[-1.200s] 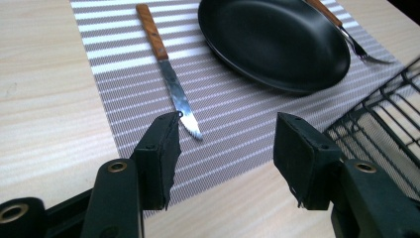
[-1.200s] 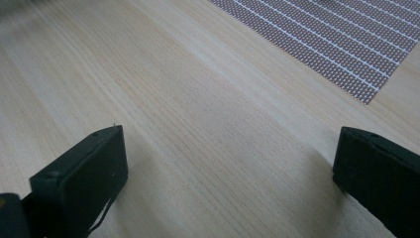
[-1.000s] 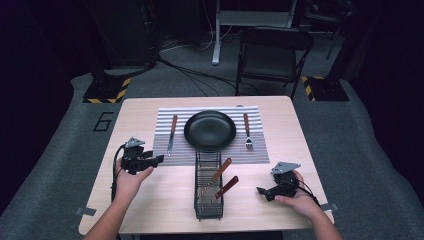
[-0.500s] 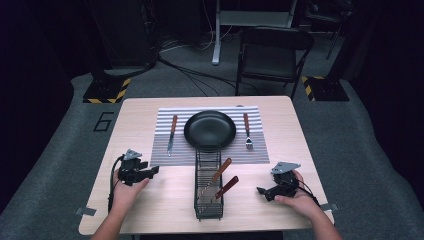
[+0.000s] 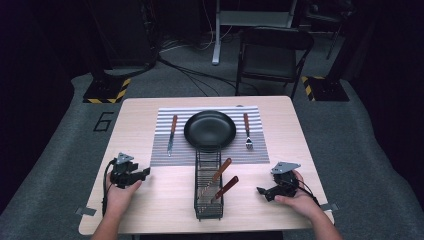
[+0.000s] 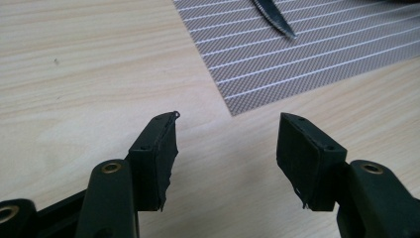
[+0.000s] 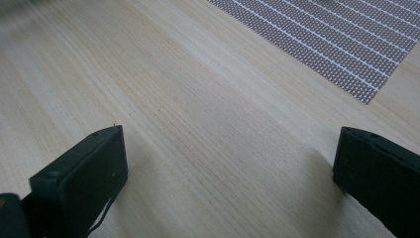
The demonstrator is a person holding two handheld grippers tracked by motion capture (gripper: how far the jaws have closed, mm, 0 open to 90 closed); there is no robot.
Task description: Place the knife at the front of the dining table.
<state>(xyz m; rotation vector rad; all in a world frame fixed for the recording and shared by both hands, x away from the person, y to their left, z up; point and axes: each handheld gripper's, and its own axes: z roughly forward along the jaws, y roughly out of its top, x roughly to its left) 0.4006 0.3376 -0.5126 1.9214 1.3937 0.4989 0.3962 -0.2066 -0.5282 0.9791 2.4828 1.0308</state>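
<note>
- The left tongs (image 5: 131, 175) were held low over the near-left part of the table (image 5: 150, 200), gripped from behind by the left hand (image 5: 120, 192), with the forearm coming in from the bottom edge in the high view.
- Those tongs were pointed to the right and a bit forward, toward the striped placemat (image 5: 165, 150). In the left gripper view the jaws were seen spread well apart with nothing between them, just bare wood, plus the mat's near corner (image 6: 307, 59) ahead.
- The tip of a knife blade (image 6: 275, 20) was caught lying on the mat at the top of that same view.
- The right tongs (image 5: 272, 189) were kept down near the table's near-right part, wrapped by the right hand (image 5: 295, 197), jaws aimed left toward the wire rack (image 5: 209, 185).
- In the right gripper view the jaws were seen pretty wide open and empty, with wood grain underneath and a mat corner (image 7: 346, 49) off at the upper right.
- On the mat, a black plate (image 5: 210, 131) was set in the middle, a wooden-handled knife (image 5: 171, 134) to its left and a fork (image 5: 247, 131) to its right.
- The rack was placed just in front of the plate, with two wooden-handled utensils (image 5: 220, 180) laid tilted in it; what kind couldn't be made out.
</note>
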